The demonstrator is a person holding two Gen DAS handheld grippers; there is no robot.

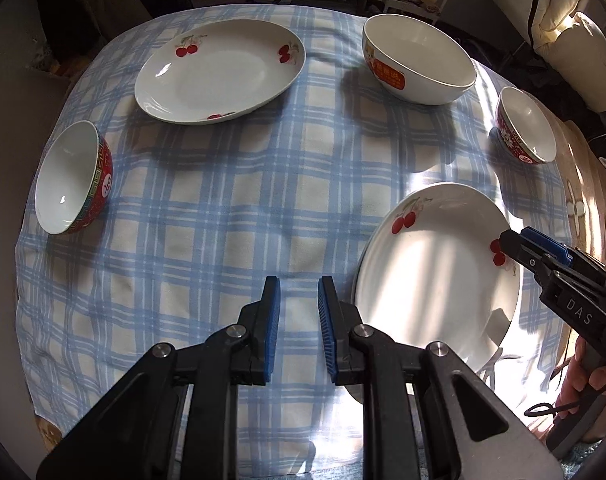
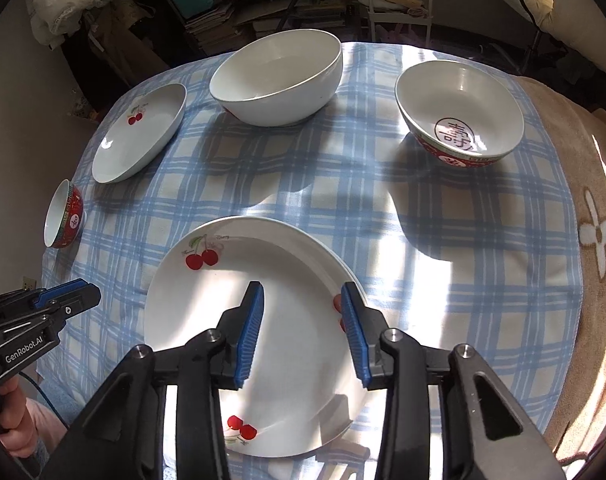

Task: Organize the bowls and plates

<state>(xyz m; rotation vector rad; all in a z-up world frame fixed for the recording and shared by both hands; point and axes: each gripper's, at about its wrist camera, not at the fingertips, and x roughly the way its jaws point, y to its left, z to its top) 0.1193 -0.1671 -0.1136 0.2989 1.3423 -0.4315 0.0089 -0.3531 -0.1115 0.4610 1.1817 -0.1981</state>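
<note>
A white plate with cherries [image 2: 271, 344] lies on the near part of the blue plaid cloth; a second rim shows under its right edge. My right gripper [image 2: 303, 288] hangs just over it, open, its right finger near the rim and neither pad pressing. From the left wrist view that plate [image 1: 435, 280] is at the right, with the right gripper [image 1: 507, 240] over its far edge. My left gripper [image 1: 299, 284] hovers over bare cloth left of the plate, its jaws a little apart and empty. Another cherry plate [image 1: 219, 72], a large white bowl [image 1: 419, 60] and two red bowls [image 1: 71, 180] [image 1: 527, 128] stand around.
The plaid cloth [image 2: 343, 184] covers a table, with a beige blanket [image 2: 583, 208] at its right side. Shelves of books and boxes [image 2: 263, 12] stand behind the far edge. A hand [image 2: 15, 432] holds the left gripper [image 2: 89, 294] at the lower left.
</note>
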